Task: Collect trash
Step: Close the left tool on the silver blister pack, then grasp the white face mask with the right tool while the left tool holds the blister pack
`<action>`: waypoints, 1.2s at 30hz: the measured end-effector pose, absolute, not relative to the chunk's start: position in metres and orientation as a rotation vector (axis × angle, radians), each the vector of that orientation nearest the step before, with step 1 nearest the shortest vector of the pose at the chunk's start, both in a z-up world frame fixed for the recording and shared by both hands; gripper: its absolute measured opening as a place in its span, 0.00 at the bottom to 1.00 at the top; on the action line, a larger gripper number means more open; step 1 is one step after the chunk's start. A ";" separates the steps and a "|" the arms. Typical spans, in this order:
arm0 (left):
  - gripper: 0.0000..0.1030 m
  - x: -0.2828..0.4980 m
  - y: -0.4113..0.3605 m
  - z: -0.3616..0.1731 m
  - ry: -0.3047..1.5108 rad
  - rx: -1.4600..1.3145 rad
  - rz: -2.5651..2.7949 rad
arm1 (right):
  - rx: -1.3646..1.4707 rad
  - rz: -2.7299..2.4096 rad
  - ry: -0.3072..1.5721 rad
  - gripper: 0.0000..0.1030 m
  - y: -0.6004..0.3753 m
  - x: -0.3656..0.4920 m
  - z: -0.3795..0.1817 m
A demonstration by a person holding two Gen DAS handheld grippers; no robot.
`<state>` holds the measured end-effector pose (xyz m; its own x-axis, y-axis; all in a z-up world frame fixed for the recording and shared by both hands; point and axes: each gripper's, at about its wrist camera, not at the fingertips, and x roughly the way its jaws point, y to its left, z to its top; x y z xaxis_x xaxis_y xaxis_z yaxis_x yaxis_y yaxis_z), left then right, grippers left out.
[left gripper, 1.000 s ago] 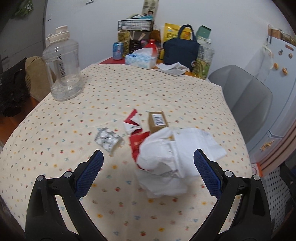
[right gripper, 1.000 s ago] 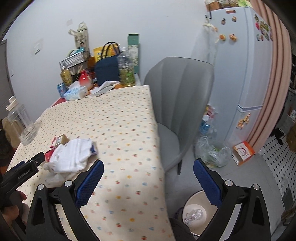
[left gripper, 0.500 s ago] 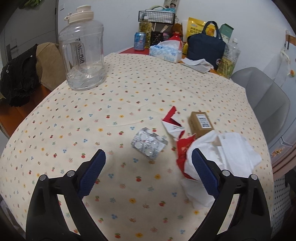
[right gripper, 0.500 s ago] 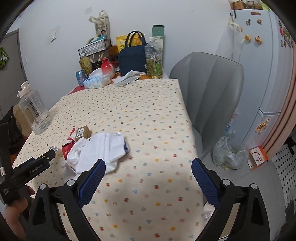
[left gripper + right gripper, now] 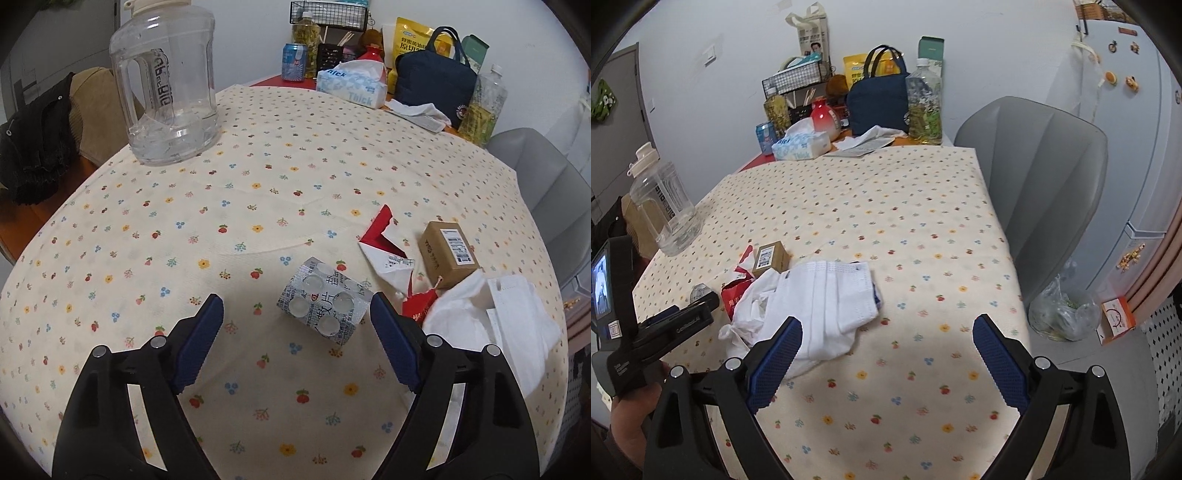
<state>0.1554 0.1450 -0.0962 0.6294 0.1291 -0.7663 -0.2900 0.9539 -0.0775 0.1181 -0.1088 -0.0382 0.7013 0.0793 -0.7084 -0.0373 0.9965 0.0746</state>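
In the left wrist view a silver blister pack (image 5: 325, 301) lies on the flowered tablecloth (image 5: 240, 206), just ahead of my open, empty left gripper (image 5: 297, 314) and close to its right finger. Right of it lie a torn red-and-white wrapper (image 5: 384, 247), a small brown box (image 5: 447, 254) and a white face mask with crumpled tissue (image 5: 491, 325). In the right wrist view my right gripper (image 5: 886, 336) is open and empty above the table, its left finger over the mask (image 5: 827, 302). The box (image 5: 772, 256) and the left gripper (image 5: 679, 321) show at the left.
A big clear water jug (image 5: 166, 81) stands at the far left. A tissue box (image 5: 351, 85), a navy bag (image 5: 436, 81), bottles and a can crowd the far end. A grey chair (image 5: 1045, 177), a plastic bag (image 5: 1060, 314) on the floor and a fridge (image 5: 1137, 129) are to the right.
My left gripper has swung left and closer, from over the mask to the blister pack. My right gripper has swung left from the chair and floor bin towards the table and mask.
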 end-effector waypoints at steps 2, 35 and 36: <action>0.66 0.157 0.146 -0.099 0.866 -0.207 0.241 | 0.038 0.069 0.805 0.89 -0.102 0.123 -0.043; 0.06 0.108 0.166 -0.065 0.771 -0.279 0.222 | 0.005 0.171 0.843 0.02 -0.072 0.102 -0.045; 0.06 0.108 0.164 -0.064 0.769 -0.277 0.221 | 0.008 0.166 0.847 0.04 -0.074 0.102 -0.045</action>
<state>0.1076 0.1638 -0.0640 0.6986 0.0952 -0.7092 -0.2957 0.9409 -0.1649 0.1024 -0.0742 -0.0447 0.6500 0.1490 -0.7452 -0.1428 0.9871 0.0728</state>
